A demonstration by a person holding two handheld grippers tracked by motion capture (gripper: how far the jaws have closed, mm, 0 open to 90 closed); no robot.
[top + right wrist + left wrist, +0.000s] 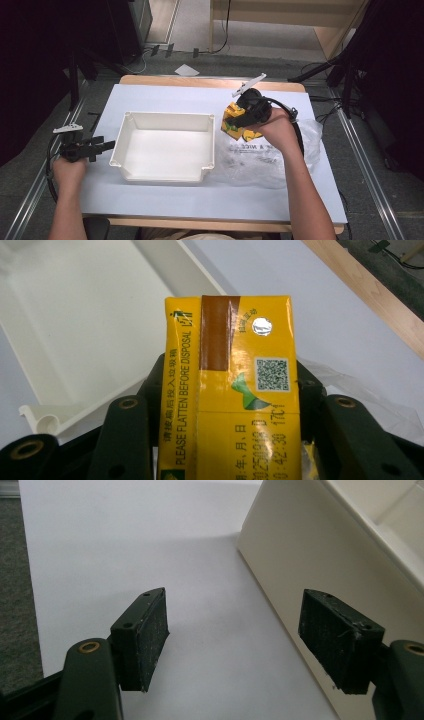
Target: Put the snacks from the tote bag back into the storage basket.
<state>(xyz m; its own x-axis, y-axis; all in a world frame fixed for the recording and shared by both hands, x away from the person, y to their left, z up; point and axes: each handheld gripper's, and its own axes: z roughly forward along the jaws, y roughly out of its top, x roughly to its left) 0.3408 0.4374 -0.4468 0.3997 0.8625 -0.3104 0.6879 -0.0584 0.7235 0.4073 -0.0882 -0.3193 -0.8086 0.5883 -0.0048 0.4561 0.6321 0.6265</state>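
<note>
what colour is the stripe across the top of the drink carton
Brown, on the yellow drink carton; the stripe shows best in the right gripper view.

A tray (165,145) sits at the centre of the surface (150,200). The left hand-held gripper (102,146) lies just beside the tray's left wall, at the frame's left. Right of the tray, a carton (232,120) sits between the right hand-held gripper's (240,121) jaws, above a plastic bag (260,160) lying on the surface.
</note>
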